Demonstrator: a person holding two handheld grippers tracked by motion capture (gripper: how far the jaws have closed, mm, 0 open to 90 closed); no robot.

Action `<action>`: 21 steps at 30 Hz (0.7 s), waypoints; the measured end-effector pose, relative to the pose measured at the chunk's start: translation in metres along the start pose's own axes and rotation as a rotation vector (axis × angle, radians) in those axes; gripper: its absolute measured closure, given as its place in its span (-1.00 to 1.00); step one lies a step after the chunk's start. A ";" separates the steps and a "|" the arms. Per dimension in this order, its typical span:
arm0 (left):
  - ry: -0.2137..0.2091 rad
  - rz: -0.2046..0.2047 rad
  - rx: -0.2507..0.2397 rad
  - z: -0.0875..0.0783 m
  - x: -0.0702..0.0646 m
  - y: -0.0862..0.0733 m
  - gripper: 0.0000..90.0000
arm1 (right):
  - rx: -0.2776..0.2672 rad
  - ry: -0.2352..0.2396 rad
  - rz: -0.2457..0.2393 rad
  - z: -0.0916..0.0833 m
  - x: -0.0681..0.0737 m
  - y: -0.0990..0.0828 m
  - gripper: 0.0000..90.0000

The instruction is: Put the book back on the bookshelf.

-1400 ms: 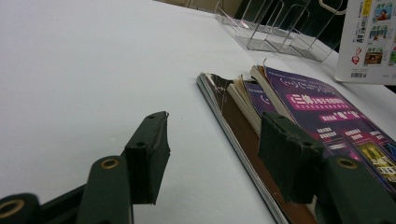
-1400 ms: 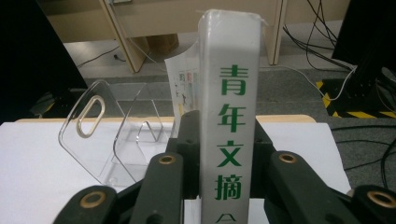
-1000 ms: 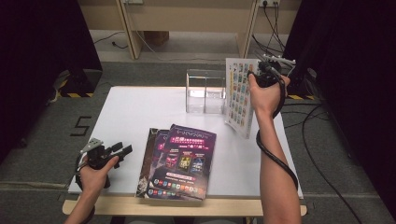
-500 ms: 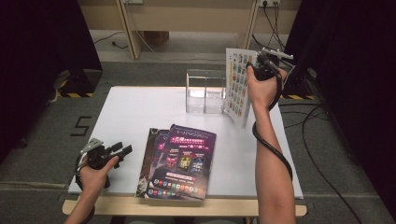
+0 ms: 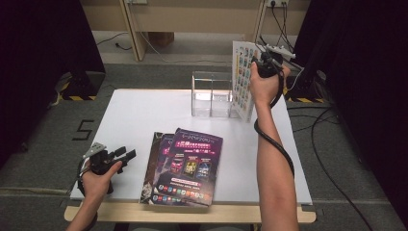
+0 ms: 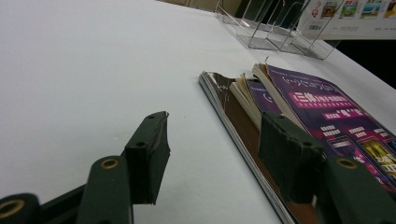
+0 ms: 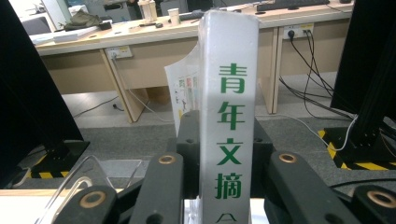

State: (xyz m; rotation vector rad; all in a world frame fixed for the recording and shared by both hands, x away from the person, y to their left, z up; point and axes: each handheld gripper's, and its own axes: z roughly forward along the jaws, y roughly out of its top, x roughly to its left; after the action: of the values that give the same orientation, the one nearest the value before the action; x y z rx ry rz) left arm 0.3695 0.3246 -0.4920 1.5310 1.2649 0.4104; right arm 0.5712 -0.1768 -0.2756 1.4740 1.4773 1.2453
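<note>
Standing at the far edge of the white table (image 5: 144, 115), the clear acrylic rack (image 5: 211, 94) has two compartments, both empty as far as the high view lets us see. Right beside it on its right, the right gripper (image 5: 263, 61) holds a white magazine (image 5: 242, 79) upright, its lower edge down at the table just next to the rack's right wall; whether it touches the rack I cannot tell. From the right gripper view, the black jaws are clamped on the magazine's white spine (image 7: 229, 116) with its green characters, one pad pressing on each side. The spine's lower end is cut off at the bottom of that view, and the pads sit mostly behind it.

Down at the near left corner, the left gripper (image 5: 118, 156) rests low by the table edge, jaws standing apart with nothing between them; the left gripper view shows bare tabletop in the gap. Just to its right lies a stack of purple-covered magazines (image 5: 187, 166), flat and fanned slightly. How many are in the stack is hard to make out, since the top cover hides most of those under it. Its near corner runs behind the right-hand jaw in the left gripper view.
</note>
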 end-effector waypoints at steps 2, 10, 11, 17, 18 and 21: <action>0.000 0.001 -0.002 0.000 0.000 0.000 -0.07 | -0.002 0.003 0.005 0.004 -0.001 -0.004 0.65; 0.001 0.006 0.002 0.001 0.001 0.000 -0.07 | -0.016 0.008 -0.012 0.007 -0.002 -0.022 0.64; 0.001 0.005 0.002 0.001 0.000 0.000 -0.07 | -0.021 0.008 -0.022 0.006 -0.001 -0.023 0.64; -0.001 0.012 0.003 0.000 -0.002 -0.001 -0.07 | -0.043 0.014 -0.068 -0.008 0.001 -0.035 0.63; -0.001 0.012 0.002 0.000 -0.002 -0.001 -0.07 | -0.044 0.013 -0.078 -0.011 0.000 -0.038 0.63; -0.003 0.013 0.003 0.000 -0.003 -0.001 -0.07 | -0.035 0.019 -0.093 -0.020 -0.003 -0.043 0.63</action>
State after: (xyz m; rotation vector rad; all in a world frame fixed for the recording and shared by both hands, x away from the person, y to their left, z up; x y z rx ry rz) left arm 0.3674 0.3215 -0.4919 1.5426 1.2540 0.4146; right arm 0.5394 -0.1784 -0.3106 1.3583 1.5118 1.2256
